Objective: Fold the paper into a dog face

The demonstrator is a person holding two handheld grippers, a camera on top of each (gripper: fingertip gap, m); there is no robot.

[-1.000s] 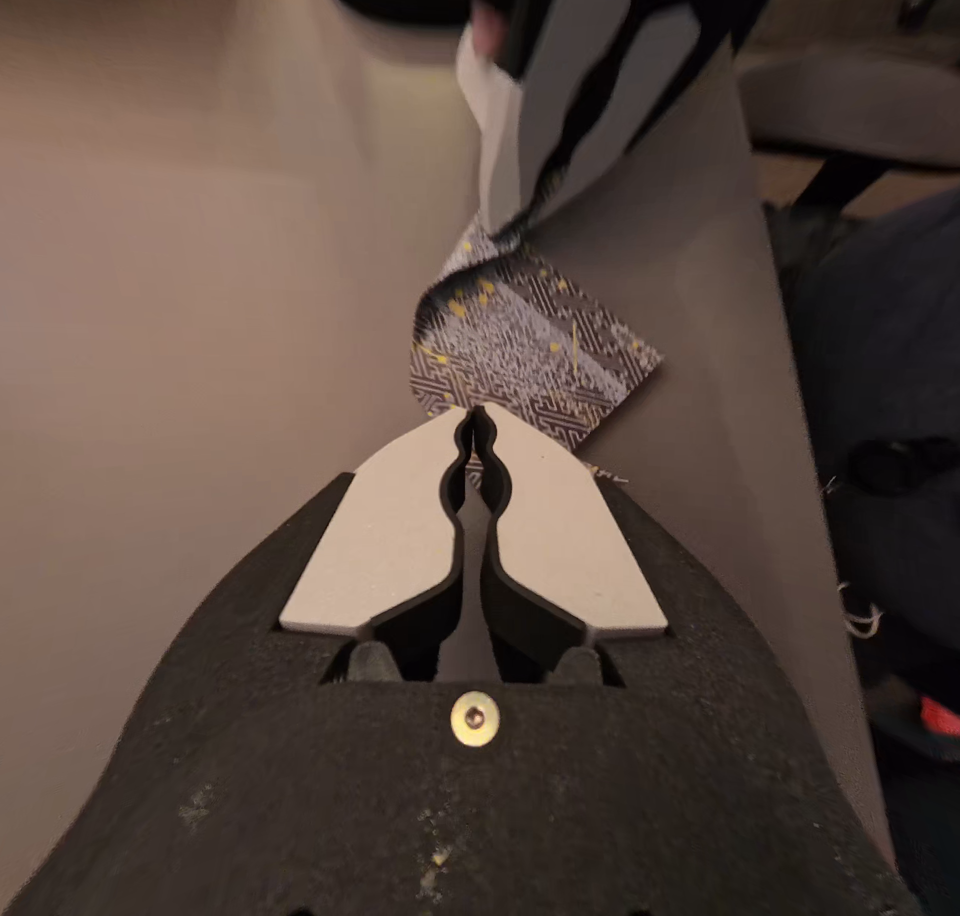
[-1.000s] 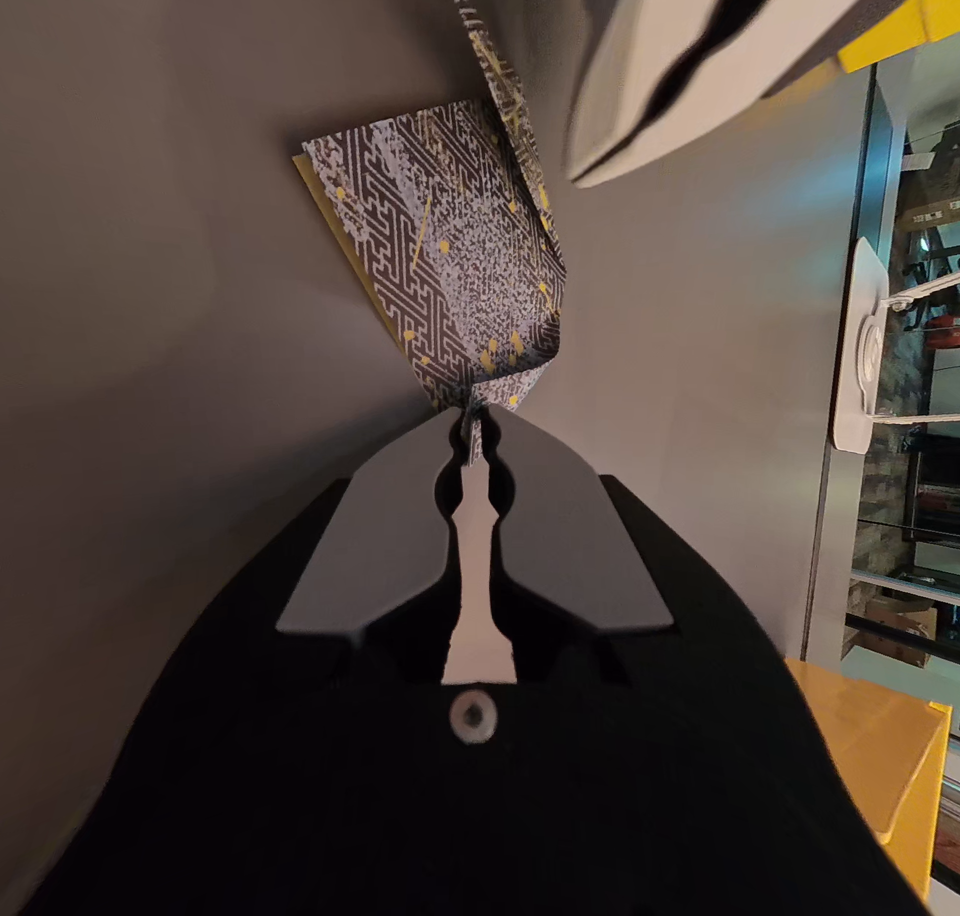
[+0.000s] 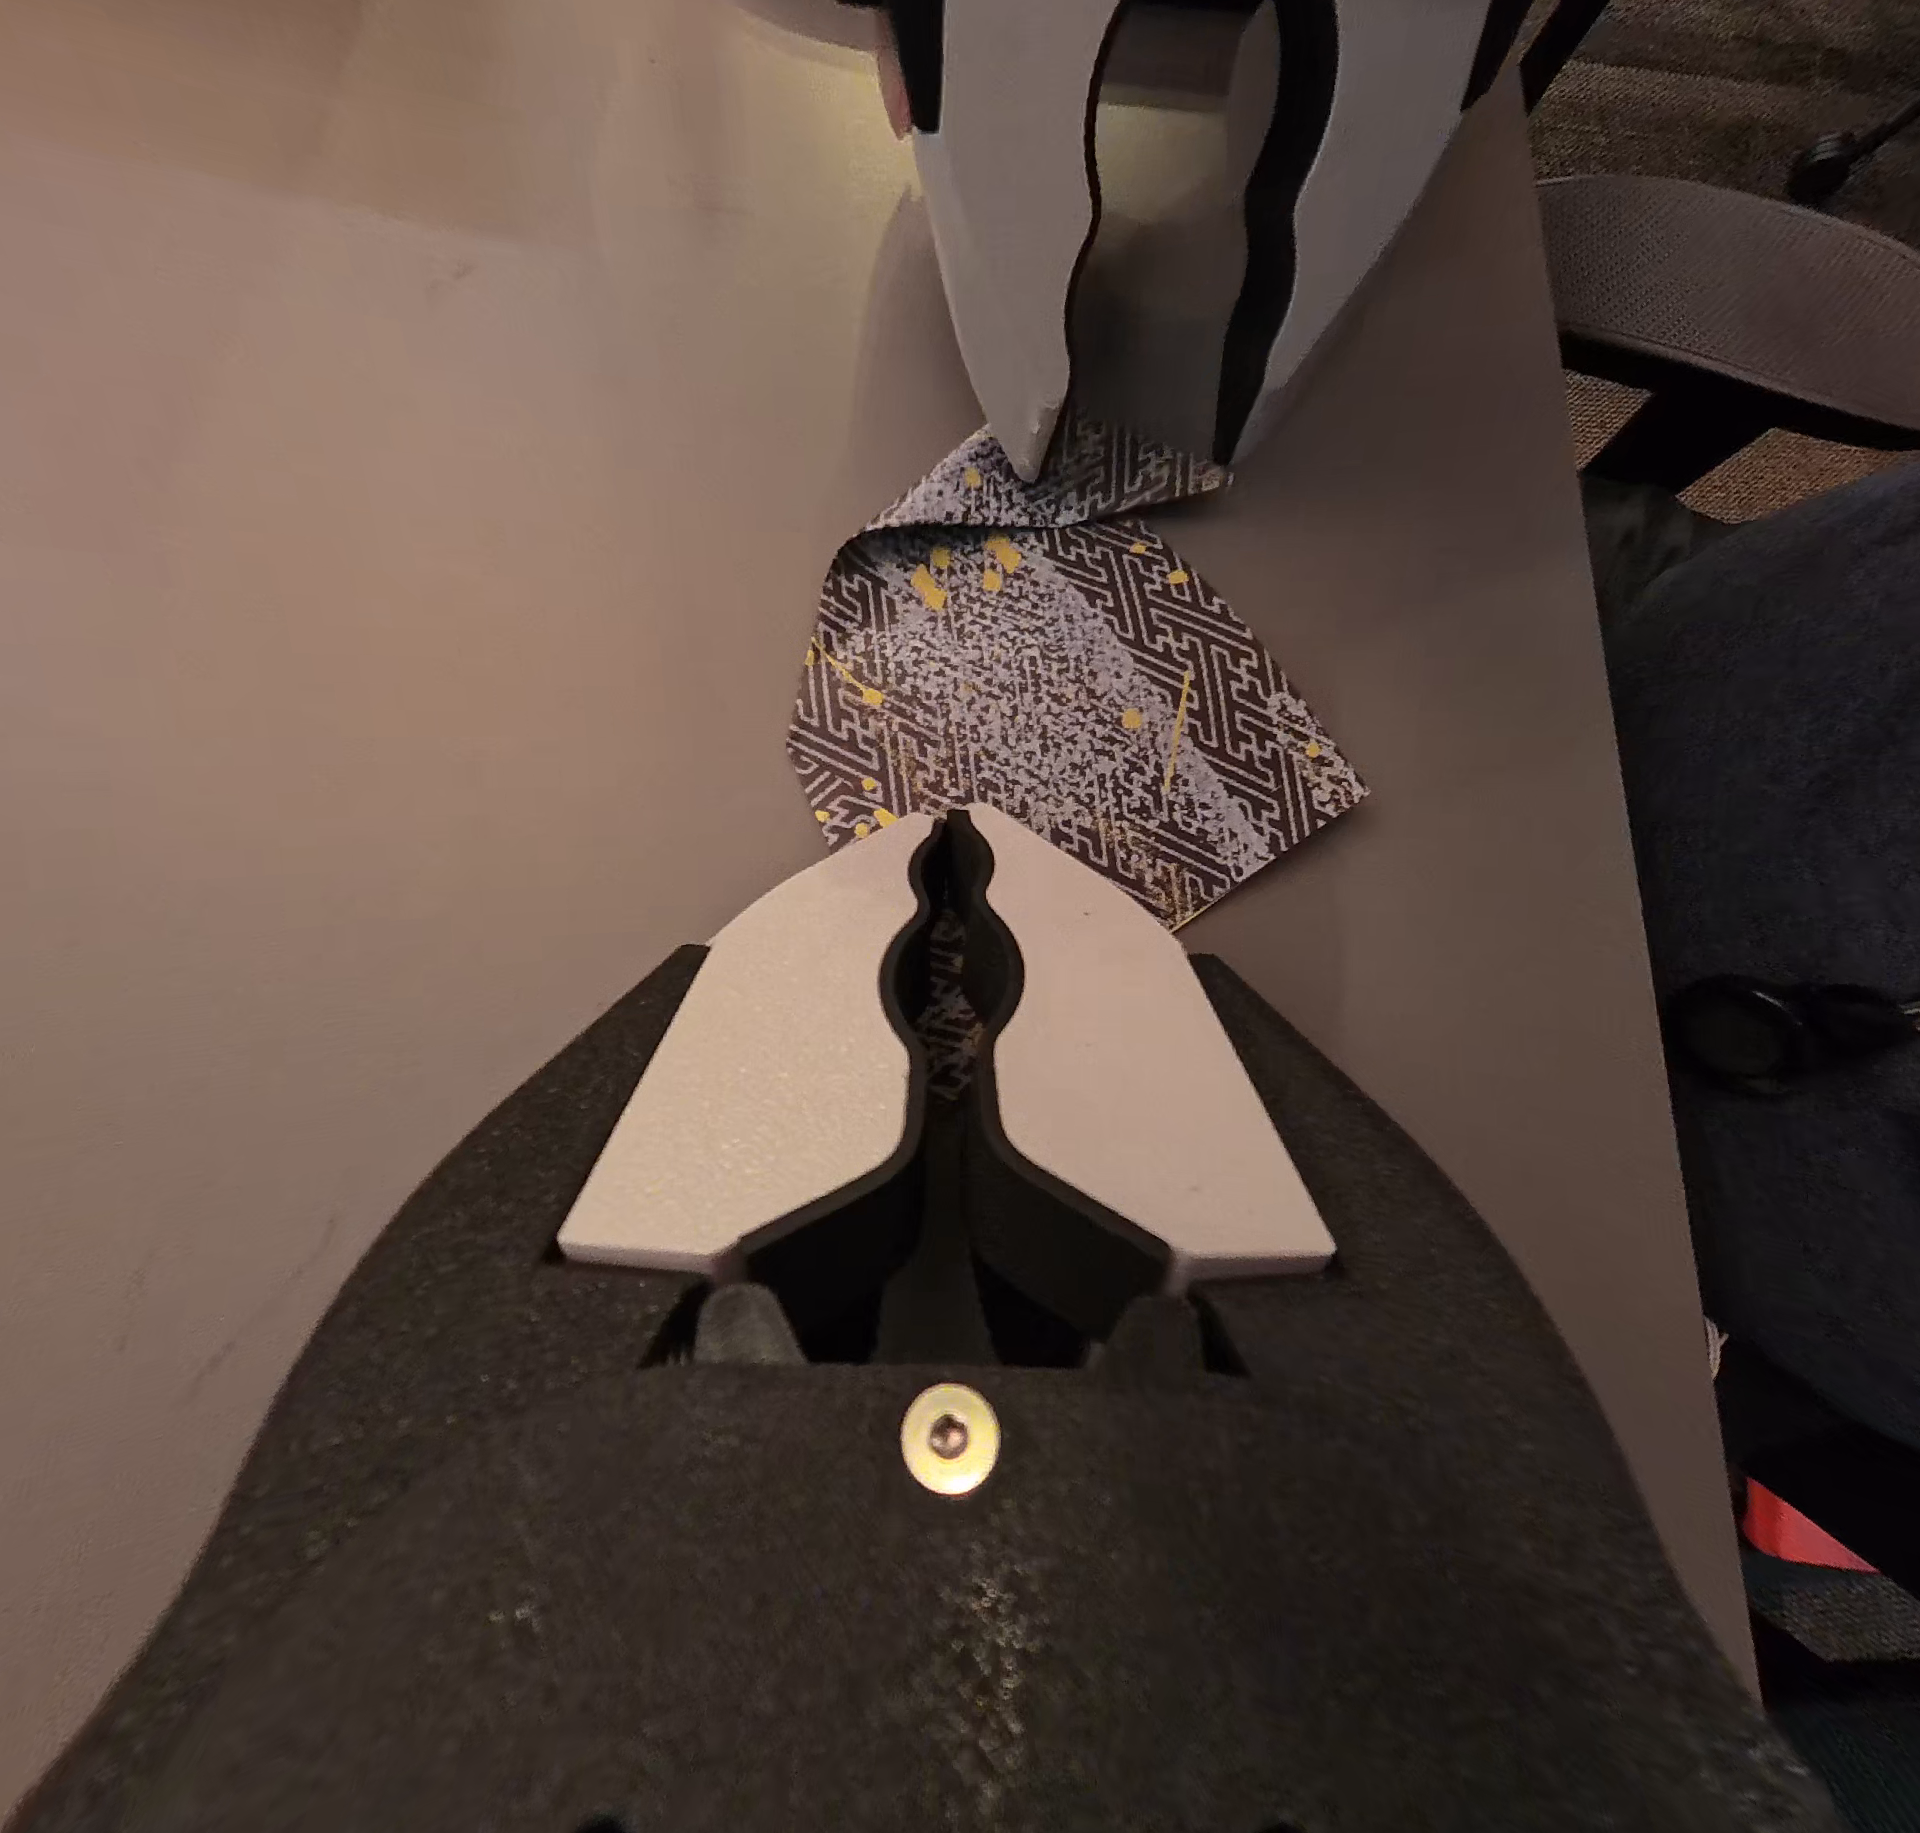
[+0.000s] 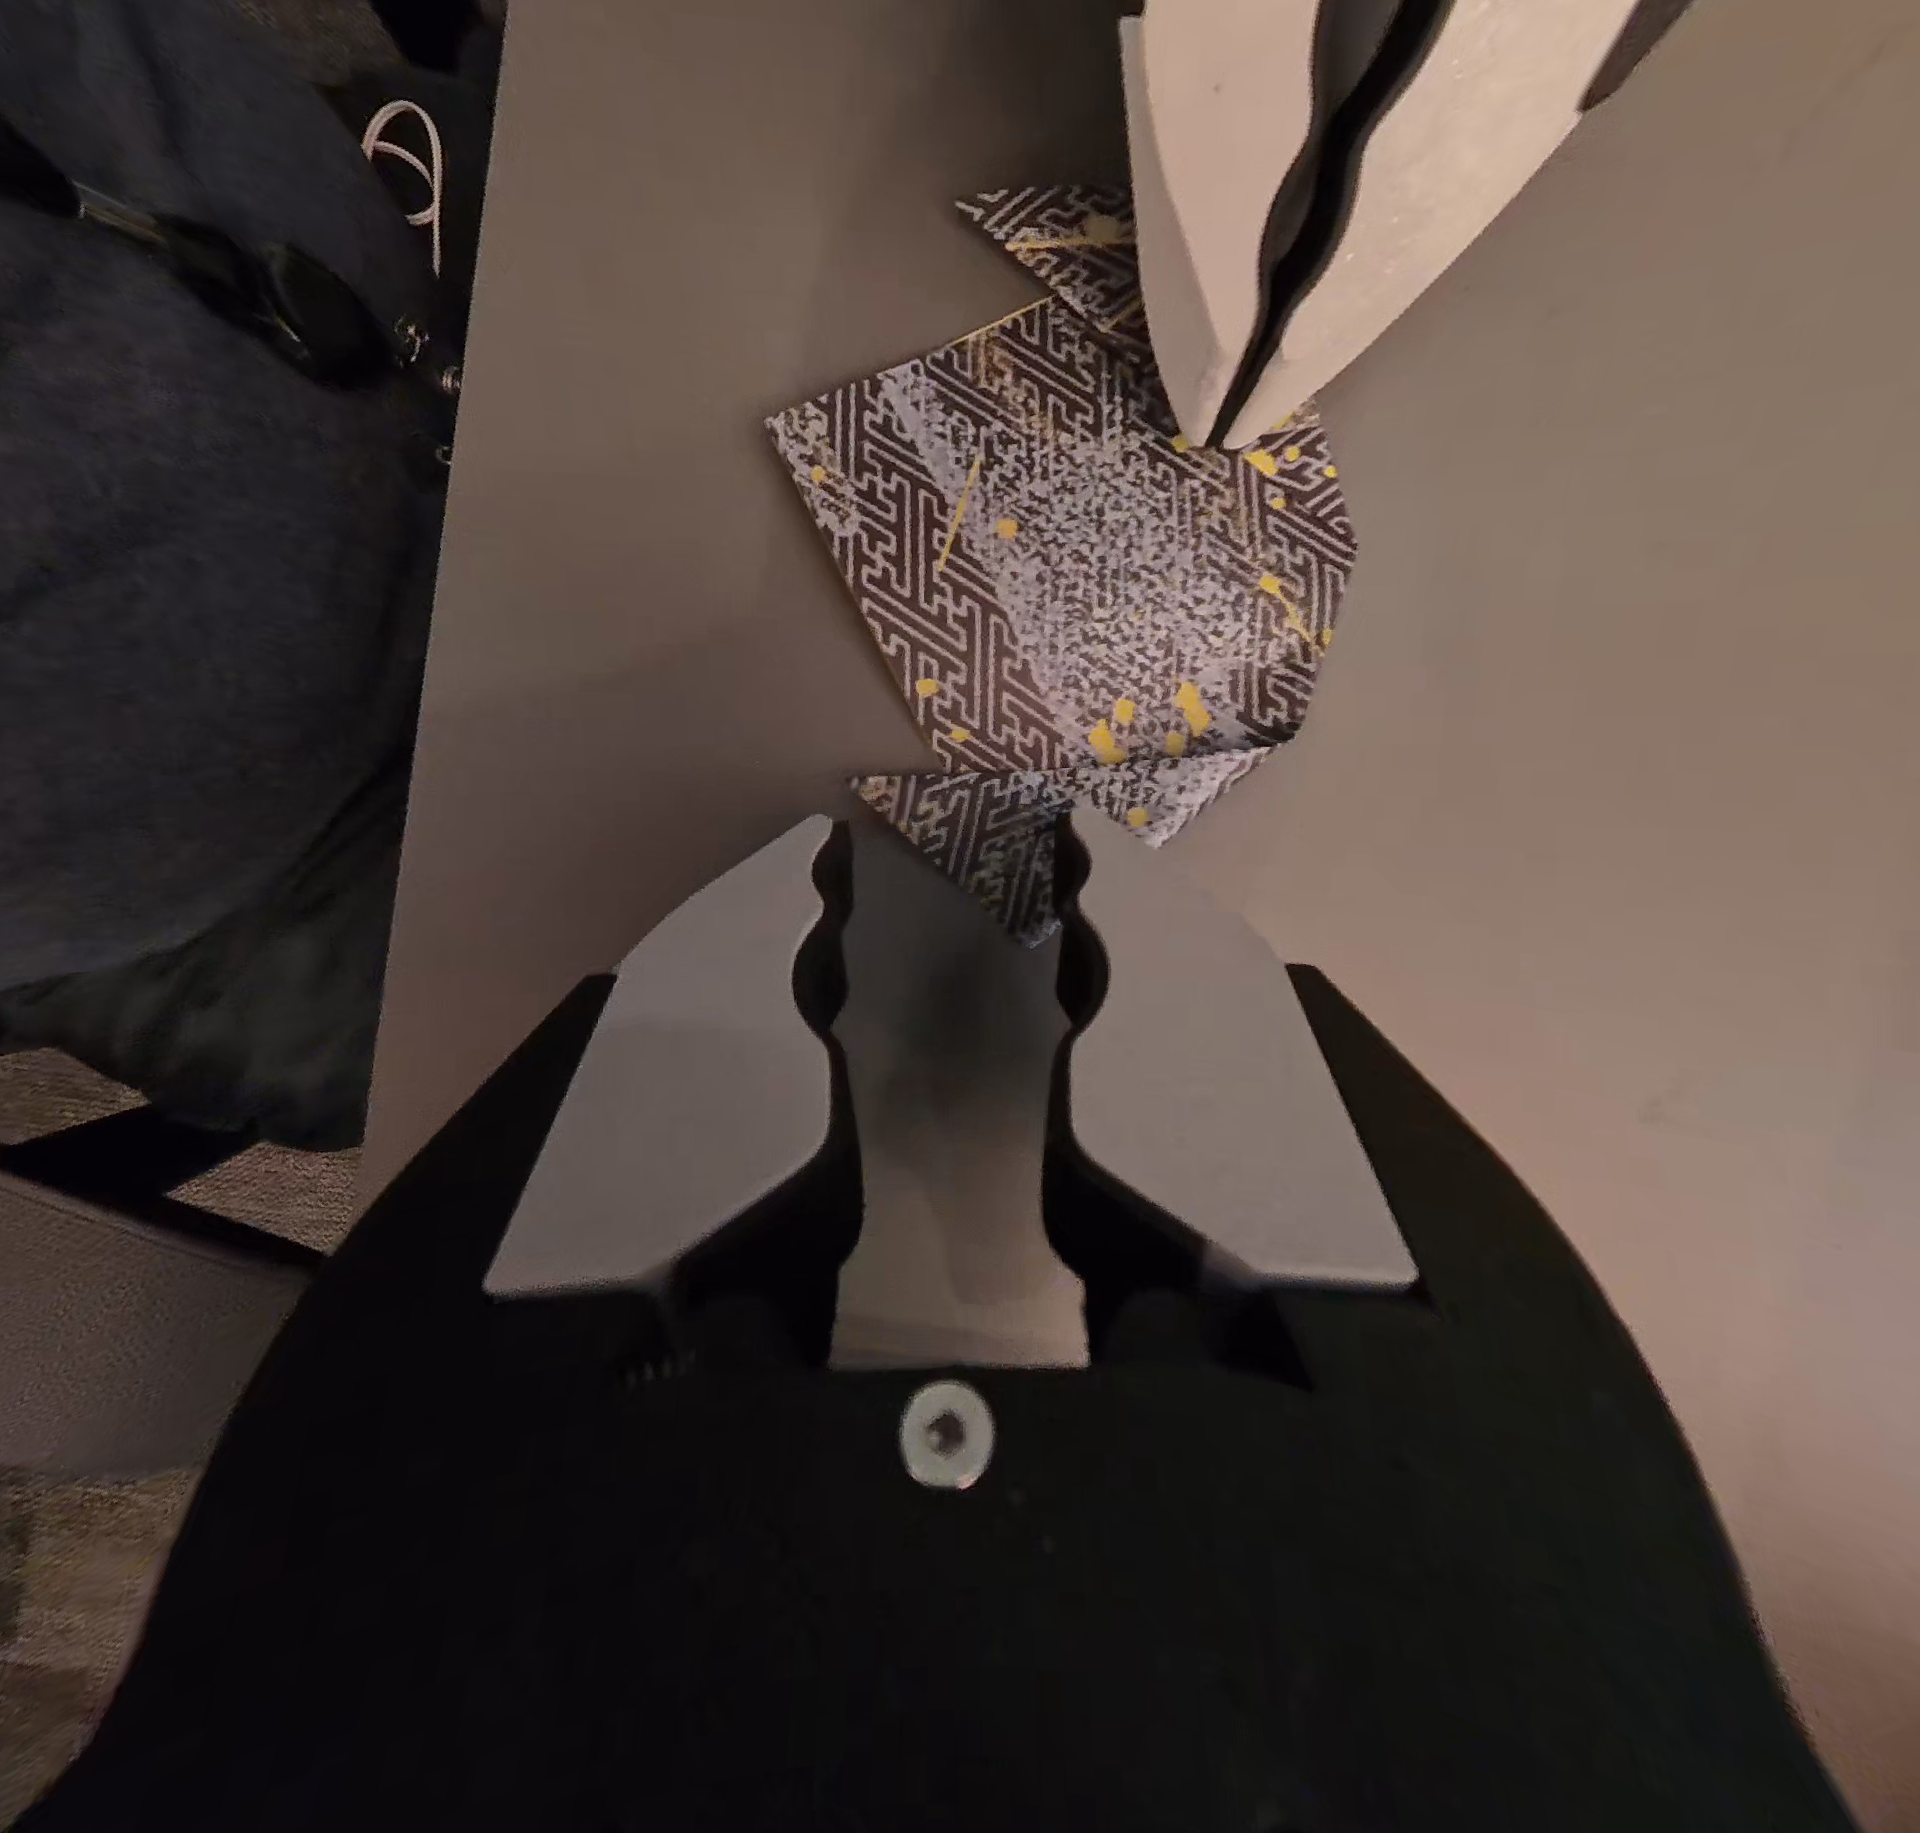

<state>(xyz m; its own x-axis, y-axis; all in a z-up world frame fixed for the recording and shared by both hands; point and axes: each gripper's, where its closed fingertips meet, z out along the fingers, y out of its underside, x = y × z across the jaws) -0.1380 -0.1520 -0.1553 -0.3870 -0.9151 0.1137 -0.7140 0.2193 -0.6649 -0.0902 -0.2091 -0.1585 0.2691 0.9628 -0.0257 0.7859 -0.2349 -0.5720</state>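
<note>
Here we hold two claws over a grey worktop [image 3: 520, 640], and the patterned origami paper [image 3: 1049, 703] lies flat close to the worktop's long edge, the one nearest the person's dark clothing [image 3: 1787, 796].

Our left gripper [image 3: 954, 819] has its jaws pressed together at the tips, and its tips rest on the near part of the paper; some of the sheet shows through the gap behind them. In the right wrist view the same claw [image 4: 1231, 433] comes in from the top, its closed point on the paper [image 4: 1049, 557] near a folded flap [image 4: 1049, 235]. We cannot tell whether it pinches a layer or only presses down on it.

Our right gripper [image 4: 951, 833] stands moderately open, with bare worktop visible between the fingers. A folded-down flap [image 4: 987, 827] lies just beyond and partly between the fingertips, loose of both pads. From the left wrist view, that claw [image 3: 1132, 443] hangs over the far corner of the paper, one fingertip [image 3: 1023, 422] touching it.

A second ago the right claw was clamped on a corner of the sheet and holding it lifted and curled. Now that corner is let go, folded over, and the whole sheet sits down on the worktop. The left claw has stayed closed throughout.
</note>
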